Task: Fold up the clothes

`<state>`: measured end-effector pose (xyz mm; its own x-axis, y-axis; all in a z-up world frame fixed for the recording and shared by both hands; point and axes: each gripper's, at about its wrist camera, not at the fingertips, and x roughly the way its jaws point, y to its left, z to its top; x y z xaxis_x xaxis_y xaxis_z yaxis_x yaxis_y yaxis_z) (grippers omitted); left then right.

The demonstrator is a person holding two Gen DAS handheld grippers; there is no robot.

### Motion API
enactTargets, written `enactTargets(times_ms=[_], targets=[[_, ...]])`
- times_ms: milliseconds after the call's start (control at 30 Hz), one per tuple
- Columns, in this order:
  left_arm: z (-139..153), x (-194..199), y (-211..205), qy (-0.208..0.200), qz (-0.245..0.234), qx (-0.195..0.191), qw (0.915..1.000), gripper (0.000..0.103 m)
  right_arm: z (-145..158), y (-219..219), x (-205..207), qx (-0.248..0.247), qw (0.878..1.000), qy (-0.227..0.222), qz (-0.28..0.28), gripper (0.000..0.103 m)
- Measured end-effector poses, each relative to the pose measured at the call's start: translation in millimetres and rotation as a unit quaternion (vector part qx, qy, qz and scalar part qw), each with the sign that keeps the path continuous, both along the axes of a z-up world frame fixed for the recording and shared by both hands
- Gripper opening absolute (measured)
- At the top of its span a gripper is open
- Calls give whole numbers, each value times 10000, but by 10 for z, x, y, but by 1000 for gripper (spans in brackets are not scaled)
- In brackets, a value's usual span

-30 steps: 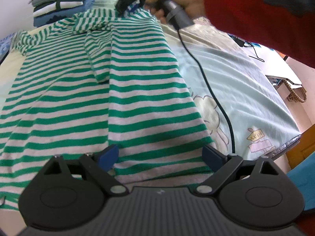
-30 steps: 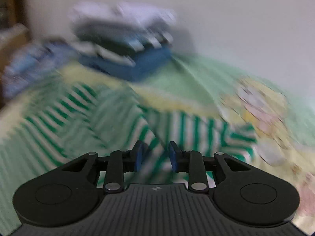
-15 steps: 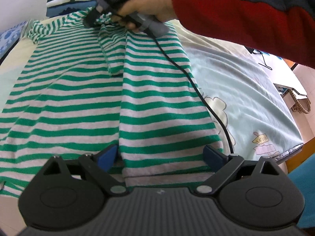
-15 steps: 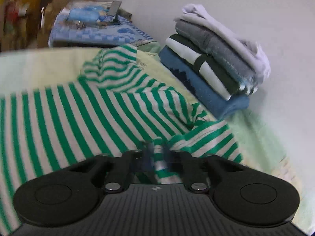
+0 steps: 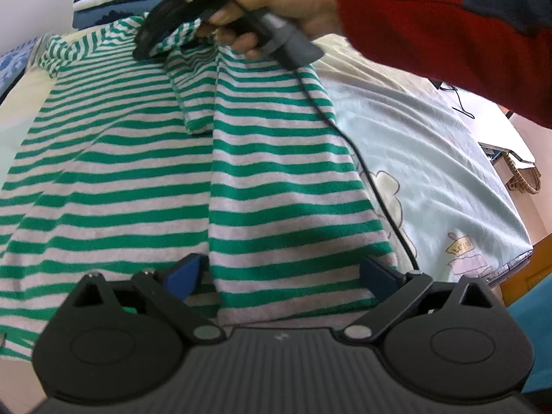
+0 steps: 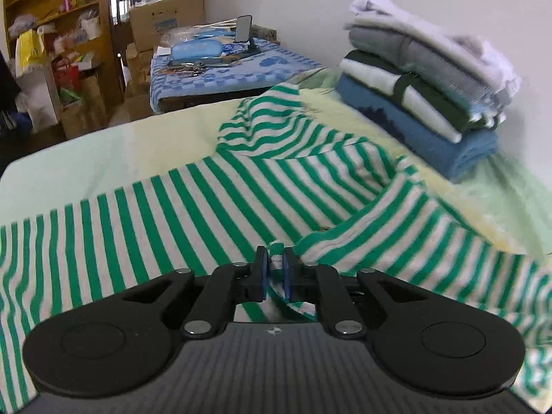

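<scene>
Shirt (image 5: 269,158) green-striped, half folded; right gripper (image 6: 275,269) pinches it, left gripper (image 5: 279,272) gapes.

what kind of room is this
Probably a bedroom at home, partly used for storage: a bed with a cartoon-print sheet, a stack of folded clothes against the wall, and cluttered shelves with cardboard boxes behind.

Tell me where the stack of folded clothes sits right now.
The stack of folded clothes sits at the far right of the right wrist view, against the wall on the bed, just beyond the striped shirt.
</scene>
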<state>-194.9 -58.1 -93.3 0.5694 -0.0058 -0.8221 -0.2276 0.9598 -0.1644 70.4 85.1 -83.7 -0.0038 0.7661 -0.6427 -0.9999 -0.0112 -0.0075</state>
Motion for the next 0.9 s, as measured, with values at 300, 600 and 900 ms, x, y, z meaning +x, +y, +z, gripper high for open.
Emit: enactTargets(times_ms=[300,600,900], targets=[[33,-51,98,-14,-107,183,9998,88,-2,-250,561,-30,9819,1099,-1541,24],[149,-314,412,-38,536,291,9981,87,-6,-958,332,-169,9805,1372,-1395,25],[253,-472,540,-139,392,652,9970,91,-126,-1123,208,-76,9535,1990,-2263,29]])
